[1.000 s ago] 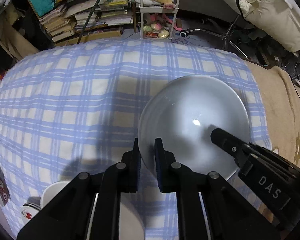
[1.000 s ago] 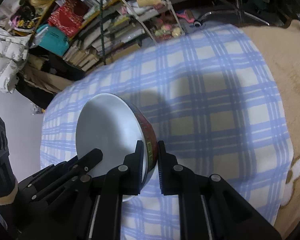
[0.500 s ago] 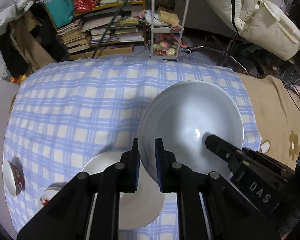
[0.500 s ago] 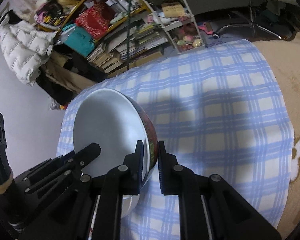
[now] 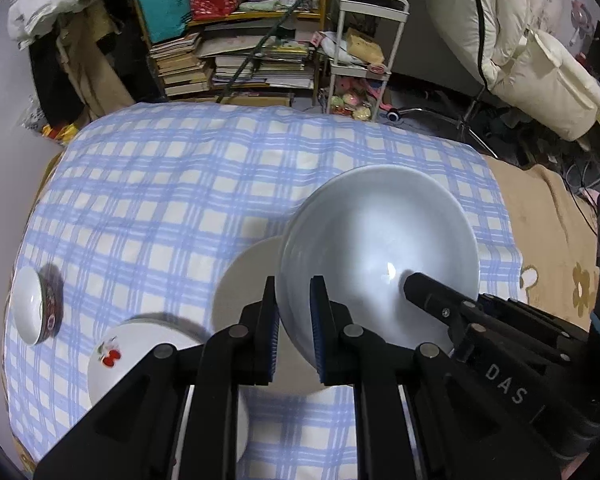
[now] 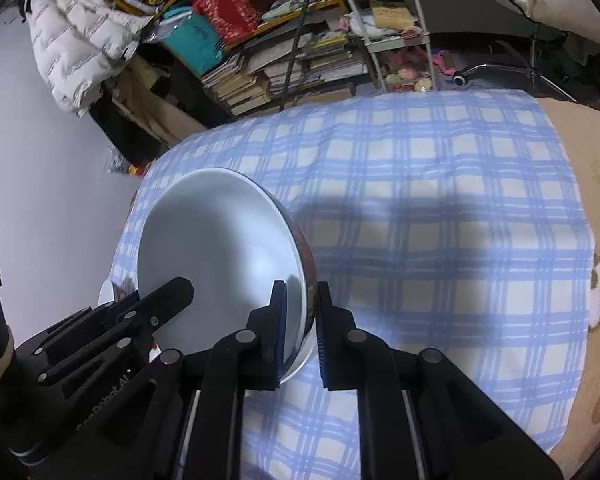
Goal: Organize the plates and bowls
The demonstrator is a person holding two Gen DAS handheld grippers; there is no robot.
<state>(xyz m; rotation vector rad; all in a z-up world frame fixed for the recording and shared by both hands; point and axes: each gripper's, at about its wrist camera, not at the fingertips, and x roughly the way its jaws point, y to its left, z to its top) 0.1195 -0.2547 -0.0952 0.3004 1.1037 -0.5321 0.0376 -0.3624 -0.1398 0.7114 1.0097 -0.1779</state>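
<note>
A large white bowl (image 5: 376,248) with a red patterned outside (image 6: 220,256) is held in the air by both grippers, tilted over the blue checked cloth. My left gripper (image 5: 294,320) is shut on its left rim. My right gripper (image 6: 302,320) is shut on its right rim; its fingers (image 5: 432,296) show in the left wrist view. Below the bowl lies a white plate (image 5: 248,284). A white plate with a red cherry print (image 5: 132,356) lies at the near left. A small white bowl with a dark red outside (image 5: 32,308) stands at the far left.
The checked cloth (image 5: 180,184) covers a low table (image 6: 440,220). A tan blanket (image 5: 548,216) lies to the right. Stacked books (image 5: 220,60), a white cart (image 5: 360,48) and bedding (image 5: 520,48) stand beyond the far edge.
Both grippers have lifted the large bowl higher above the cloth. More of the table shows now, with the plates and small bowl beneath and to the left.
</note>
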